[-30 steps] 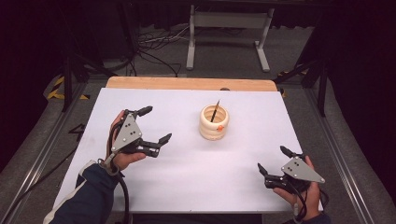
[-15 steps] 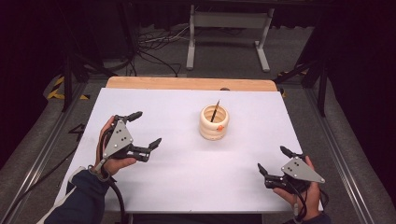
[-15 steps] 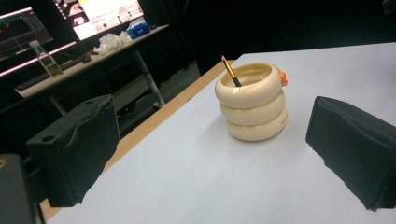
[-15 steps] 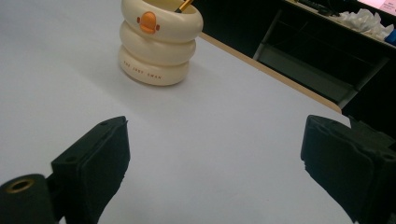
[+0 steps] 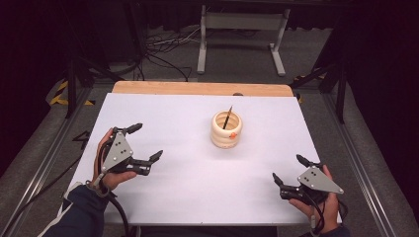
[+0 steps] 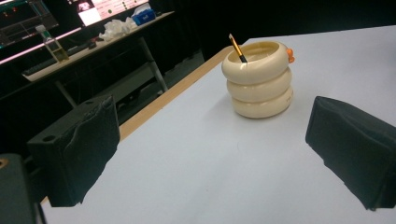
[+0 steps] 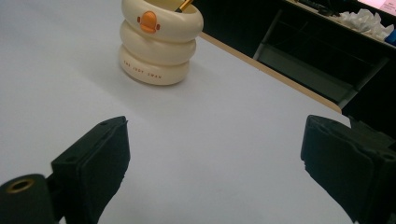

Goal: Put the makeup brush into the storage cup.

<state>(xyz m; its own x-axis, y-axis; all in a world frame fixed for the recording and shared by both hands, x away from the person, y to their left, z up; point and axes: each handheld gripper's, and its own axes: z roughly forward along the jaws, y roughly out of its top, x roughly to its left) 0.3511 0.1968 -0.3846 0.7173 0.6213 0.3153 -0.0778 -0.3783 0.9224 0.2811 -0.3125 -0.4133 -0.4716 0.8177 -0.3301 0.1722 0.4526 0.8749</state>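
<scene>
Resting apart on table (image 5: 197, 197), left claw (image 5: 146, 141) & right claw (image 5: 287, 170) agape

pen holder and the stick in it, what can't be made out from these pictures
- Lower part of the pencil: hidden inside the holder in all views.
- Pencil top: cut off by the top edge in the right gripper view.
- Small lettering on the holder's bottom ring: too small to read surely.
- Holder's inside: hidden by its rim.
</scene>
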